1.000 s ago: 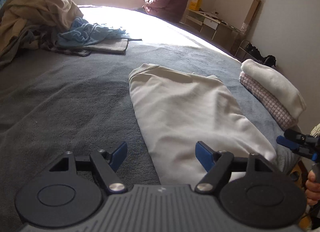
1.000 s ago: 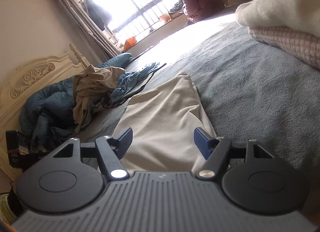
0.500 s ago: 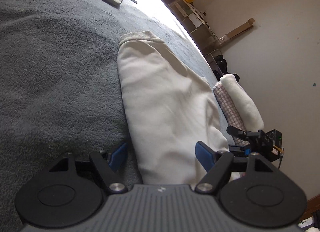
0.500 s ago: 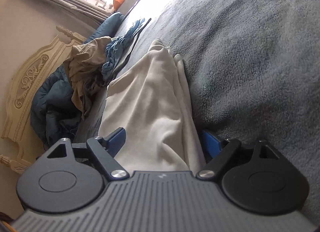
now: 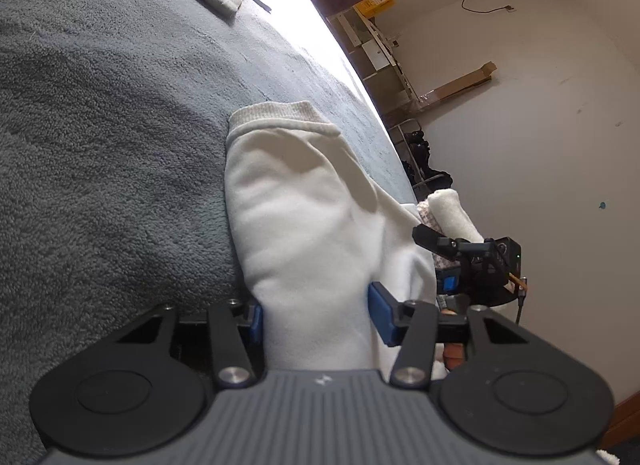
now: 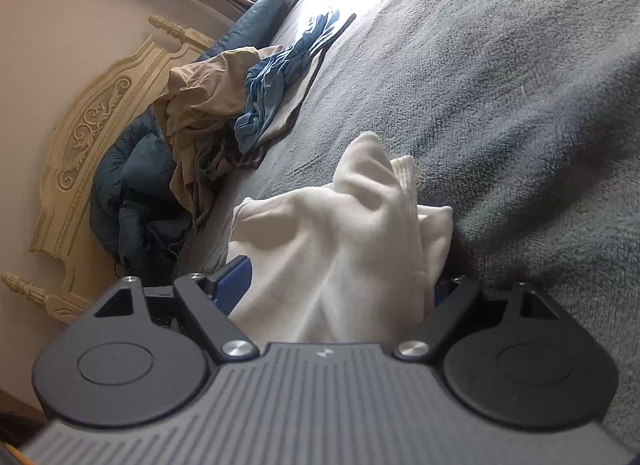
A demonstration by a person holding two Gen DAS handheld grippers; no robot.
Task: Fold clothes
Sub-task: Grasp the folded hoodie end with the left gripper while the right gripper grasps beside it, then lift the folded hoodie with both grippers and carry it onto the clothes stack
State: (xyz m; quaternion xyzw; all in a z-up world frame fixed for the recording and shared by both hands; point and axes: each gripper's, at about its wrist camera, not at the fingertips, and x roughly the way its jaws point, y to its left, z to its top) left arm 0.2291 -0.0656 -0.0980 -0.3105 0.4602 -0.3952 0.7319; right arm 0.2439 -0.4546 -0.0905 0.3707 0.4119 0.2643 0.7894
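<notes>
Left hand-held gripper [image 5: 316, 315] has just been closing around the cream sweatshirt [image 5: 304, 217]'s near edge; right hand-held gripper [image 6: 340, 285] straddles its corner, unclenched, ready to lift for folding on the bed [image 6: 520, 105].

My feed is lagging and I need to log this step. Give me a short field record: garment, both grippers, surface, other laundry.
garment: cream sweatshirt, partly folded, lying on the bed
left gripper: jaws have just been closing, near end of the sweatshirt between them
right gripper: jaws wide, bunched sweatshirt edge between them
surface: grey blanket
folded stack: white and pink items beyond the sweatshirt
unfolded pile: tan and blue clothes by the headboard
</notes>
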